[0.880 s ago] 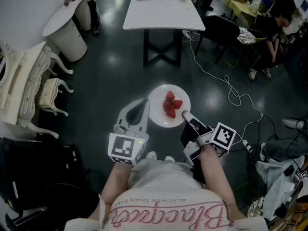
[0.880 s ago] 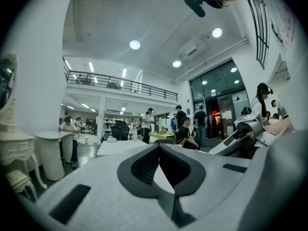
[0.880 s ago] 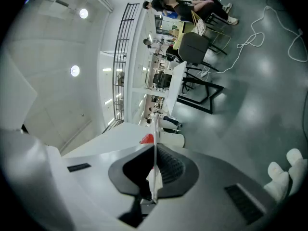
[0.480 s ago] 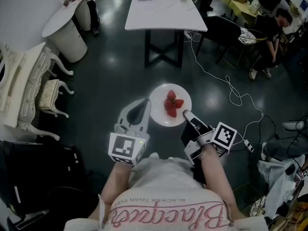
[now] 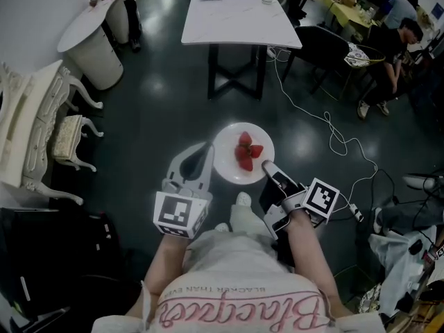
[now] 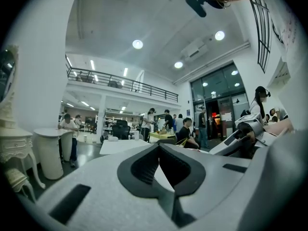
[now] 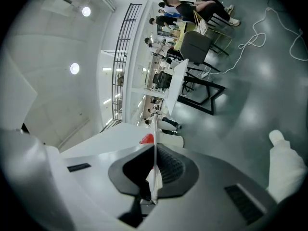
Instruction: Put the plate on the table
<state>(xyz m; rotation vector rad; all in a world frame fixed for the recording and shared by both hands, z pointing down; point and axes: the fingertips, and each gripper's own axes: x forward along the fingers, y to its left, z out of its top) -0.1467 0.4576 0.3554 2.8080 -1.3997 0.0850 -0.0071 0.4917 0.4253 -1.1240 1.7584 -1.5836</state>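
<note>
The right gripper (image 5: 266,166) is rolled onto its side, w/ jaws clamped top and bottom on the near-right rim of the white plate (image 5: 230,171). In the right gripper view the plate runs edge-on as a thin pale line btwn the dark pads, which are closed tight on it.

The plate sits level in the air over the dark floor (image 5: 159,109), btwn the two grippers and just fwd of the right gripper's tips. A few strawberries (image 5: 247,151) are piled near its centre. One shows red just past the right gripper's pads in its own view.

The left gripper (image 5: 205,148) is upright, pointing fwd, w/ its right side just beside the plate's left rim. Can't tell if it's touching. In the left gripper view the jaws are drawn in close, a slim wedge of gap only, tips seeming to meet. There's a pale sliver in the gap, can't tell what it is.

The white square table (image 5: 241,18) is well ahead of both sets of tips, nowhere near the plate. A white cable (image 5: 333,127) trails on the floor, fwd and right of the right gripper. The person's white-shod foot (image 5: 243,210) shows just behind the plate, btwn the two grippers.
</note>
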